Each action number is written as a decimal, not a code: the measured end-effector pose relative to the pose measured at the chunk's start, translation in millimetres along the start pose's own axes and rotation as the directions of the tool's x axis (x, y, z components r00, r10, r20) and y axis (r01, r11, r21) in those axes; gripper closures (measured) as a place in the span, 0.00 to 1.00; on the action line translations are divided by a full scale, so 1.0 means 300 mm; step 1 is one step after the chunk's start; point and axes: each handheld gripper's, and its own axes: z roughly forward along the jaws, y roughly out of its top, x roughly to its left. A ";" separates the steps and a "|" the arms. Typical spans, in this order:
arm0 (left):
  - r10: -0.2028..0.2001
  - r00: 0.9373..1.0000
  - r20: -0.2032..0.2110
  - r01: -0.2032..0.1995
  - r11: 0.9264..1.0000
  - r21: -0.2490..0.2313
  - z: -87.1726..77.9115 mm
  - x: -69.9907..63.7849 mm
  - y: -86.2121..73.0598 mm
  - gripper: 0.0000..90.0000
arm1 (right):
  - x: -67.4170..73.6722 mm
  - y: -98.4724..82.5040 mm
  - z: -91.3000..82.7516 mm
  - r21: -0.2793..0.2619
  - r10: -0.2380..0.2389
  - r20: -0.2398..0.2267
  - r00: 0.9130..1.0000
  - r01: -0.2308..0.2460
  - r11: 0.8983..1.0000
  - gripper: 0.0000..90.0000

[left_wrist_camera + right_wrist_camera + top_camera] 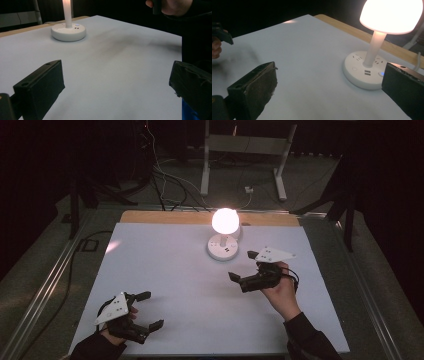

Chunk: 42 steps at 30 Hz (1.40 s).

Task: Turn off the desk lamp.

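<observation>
A small white table lamp (224,221) is lit at the back middle of the white table (175,285); its round base (364,72) carries sockets, USB ports and a blue light. My right gripper (243,266) hovers just in front and to the right of the base, open and holding nothing. My left gripper (149,309) is open near the table's front left corner, with nothing between its jaws. In the left gripper view the lamp base (68,31) stands far off.
The room is dark around the table. A wooden strip (165,216) runs along the table's far edge. Cables (167,182) and a metal stand (245,150) lie on the floor beyond. A white cord (248,195) leads from the lamp off the back.
</observation>
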 end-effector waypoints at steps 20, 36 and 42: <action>-0.001 1.000 0.006 0.001 1.000 0.003 0.001 0.000 -0.001 0.01 | -0.047 0.049 0.140 0.015 0.004 0.012 1.000 -0.004 1.000 0.00; -0.006 1.000 0.007 0.006 1.000 0.004 0.000 0.002 -0.001 0.01 | -0.111 0.020 0.280 0.037 0.099 0.070 0.993 -0.101 0.994 0.00; -0.005 1.000 0.006 0.005 1.000 0.002 0.000 0.001 -0.001 0.00 | -0.129 0.008 0.313 0.045 0.097 0.120 0.988 -0.103 0.994 0.14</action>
